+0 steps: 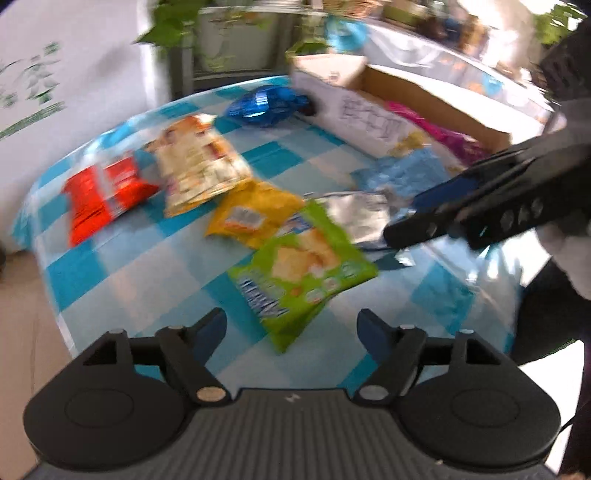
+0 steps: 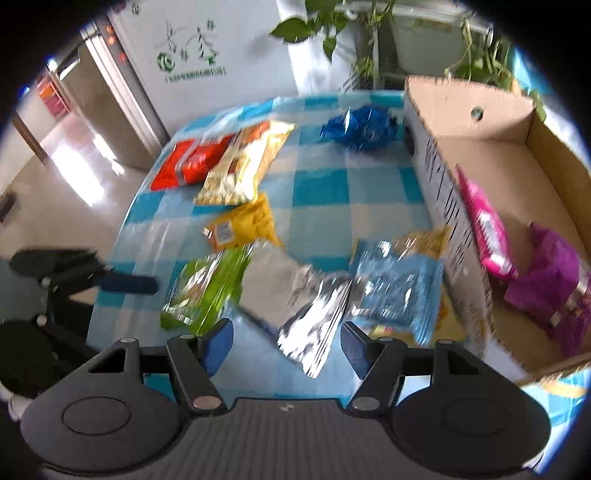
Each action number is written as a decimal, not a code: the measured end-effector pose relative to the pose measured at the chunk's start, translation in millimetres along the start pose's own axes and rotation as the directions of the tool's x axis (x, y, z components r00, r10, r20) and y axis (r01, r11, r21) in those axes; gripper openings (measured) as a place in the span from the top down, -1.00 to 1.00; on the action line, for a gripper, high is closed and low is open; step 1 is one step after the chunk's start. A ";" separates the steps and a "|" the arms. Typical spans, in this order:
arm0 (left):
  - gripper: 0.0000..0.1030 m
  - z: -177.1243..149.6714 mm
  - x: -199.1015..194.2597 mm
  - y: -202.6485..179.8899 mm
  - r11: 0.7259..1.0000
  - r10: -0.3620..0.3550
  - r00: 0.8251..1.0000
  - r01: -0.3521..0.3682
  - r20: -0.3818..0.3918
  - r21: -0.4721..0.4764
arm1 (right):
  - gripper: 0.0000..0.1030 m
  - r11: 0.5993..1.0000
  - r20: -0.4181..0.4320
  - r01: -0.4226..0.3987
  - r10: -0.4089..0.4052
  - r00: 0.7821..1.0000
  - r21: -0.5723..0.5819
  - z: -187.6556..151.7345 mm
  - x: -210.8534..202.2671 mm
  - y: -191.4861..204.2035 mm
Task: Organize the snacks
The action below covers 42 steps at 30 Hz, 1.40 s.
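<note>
Snack bags lie on a blue-checked table (image 1: 122, 273): a red bag (image 1: 103, 195), a cream bag (image 1: 199, 162), a yellow bag (image 1: 251, 214), a green bag (image 1: 299, 269), a silver bag (image 1: 362, 214), a light blue bag (image 1: 402, 173) and a dark blue bag (image 1: 266, 103). A cardboard box (image 2: 491, 147) holds a pink bag (image 2: 487, 229) and a purple bag (image 2: 550, 280). My left gripper (image 1: 291, 328) is open and empty, above the green bag's near end. My right gripper (image 2: 286, 345) is open and empty above the silver bag (image 2: 317, 325); it also shows in the left wrist view (image 1: 424, 221).
The box stands at the table's right side (image 1: 373, 107). Potted plants (image 2: 332, 22) and a white cabinet (image 2: 192, 55) stand behind the table. Tiled floor (image 2: 66, 177) lies to the left. The left gripper shows at the right wrist view's left edge (image 2: 125, 284).
</note>
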State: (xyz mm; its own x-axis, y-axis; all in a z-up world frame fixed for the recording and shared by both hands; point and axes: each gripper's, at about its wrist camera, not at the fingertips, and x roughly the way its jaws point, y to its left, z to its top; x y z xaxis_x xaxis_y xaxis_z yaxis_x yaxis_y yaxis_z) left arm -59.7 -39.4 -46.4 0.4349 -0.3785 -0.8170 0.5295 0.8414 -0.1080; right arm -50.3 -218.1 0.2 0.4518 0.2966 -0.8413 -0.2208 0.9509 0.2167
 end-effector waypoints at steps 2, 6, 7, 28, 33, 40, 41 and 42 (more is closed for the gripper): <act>-0.50 -2.0 0.2 3.6 0.999 0.026 1.000 -0.025 0.011 -0.048 | -0.37 1.000 0.026 -0.006 0.005 1.000 0.028 5.0 3.1 -5.9; -0.50 0.0 -2.8 6.2 0.995 0.093 0.994 -0.089 0.063 -0.053 | -0.36 0.999 0.056 0.007 -0.009 0.998 0.033 9.5 11.3 -6.8; -0.50 1.8 -3.8 5.2 0.996 0.086 0.993 -0.082 0.080 -0.043 | -0.35 0.999 0.069 0.014 -0.016 0.997 0.031 10.7 11.8 -6.3; -0.43 15.4 35.2 -15.1 0.975 -0.008 0.997 -0.008 0.073 0.222 | -0.14 0.977 0.104 -0.053 0.032 0.994 0.205 27.3 35.8 -16.4; -0.31 14.7 30.3 -12.4 0.989 0.021 0.998 -0.029 0.057 0.144 | -0.16 0.959 0.128 -0.075 0.041 0.991 0.273 30.4 40.3 -25.7; -0.31 9.1 17.4 4.8 0.981 0.179 0.984 -0.179 0.005 -0.071 | -0.22 0.950 0.076 -0.140 0.124 0.989 0.278 28.2 44.0 -22.7; -0.31 8.0 16.7 7.3 0.975 0.200 0.980 -0.199 -0.005 -0.102 | -0.22 0.953 0.066 -0.144 0.131 0.989 0.266 27.0 42.6 -20.6; -0.31 5.4 14.8 10.6 0.965 0.222 0.975 -0.221 -0.010 -0.139 | -0.24 0.956 0.057 -0.147 0.136 0.989 0.254 25.4 40.7 -18.3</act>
State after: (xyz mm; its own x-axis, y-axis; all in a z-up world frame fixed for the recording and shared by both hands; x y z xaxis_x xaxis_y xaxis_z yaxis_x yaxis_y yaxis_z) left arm -43.7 -38.2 -56.5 0.5345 -0.1789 -0.8260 0.3141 0.9494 -0.0024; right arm -5.9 -221.2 -25.5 0.4663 0.4282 -0.7741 -0.0578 0.8880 0.4563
